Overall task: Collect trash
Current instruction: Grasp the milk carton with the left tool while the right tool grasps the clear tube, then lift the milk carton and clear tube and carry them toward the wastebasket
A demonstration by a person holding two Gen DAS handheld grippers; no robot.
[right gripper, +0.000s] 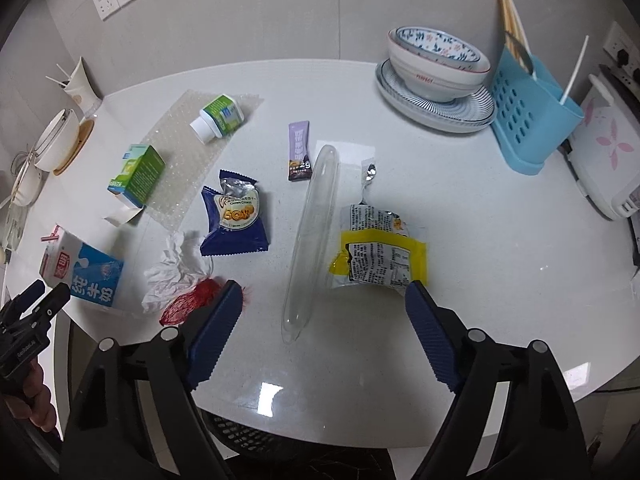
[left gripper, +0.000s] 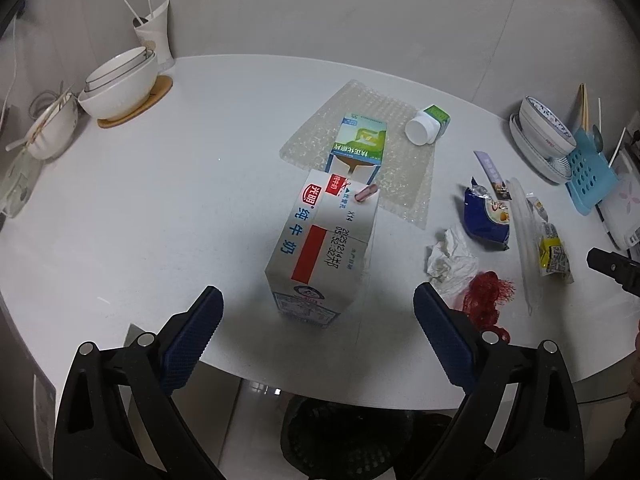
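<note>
A milk carton with a pink straw stands on the white table, just ahead of my open, empty left gripper; it also shows in the right wrist view. My right gripper is open and empty above a long clear plastic tube. A yellow wrapper lies by its right finger, red netting and a crumpled tissue by its left finger. A blue snack bag, purple sachet, green box and small bottle lie farther off.
Bubble wrap lies under the box and bottle. Stacked bowls on plates and a blue utensil holder stand at the back right. White bowls and a cup stand at the back left. A black mesh bin sits under the table's front edge.
</note>
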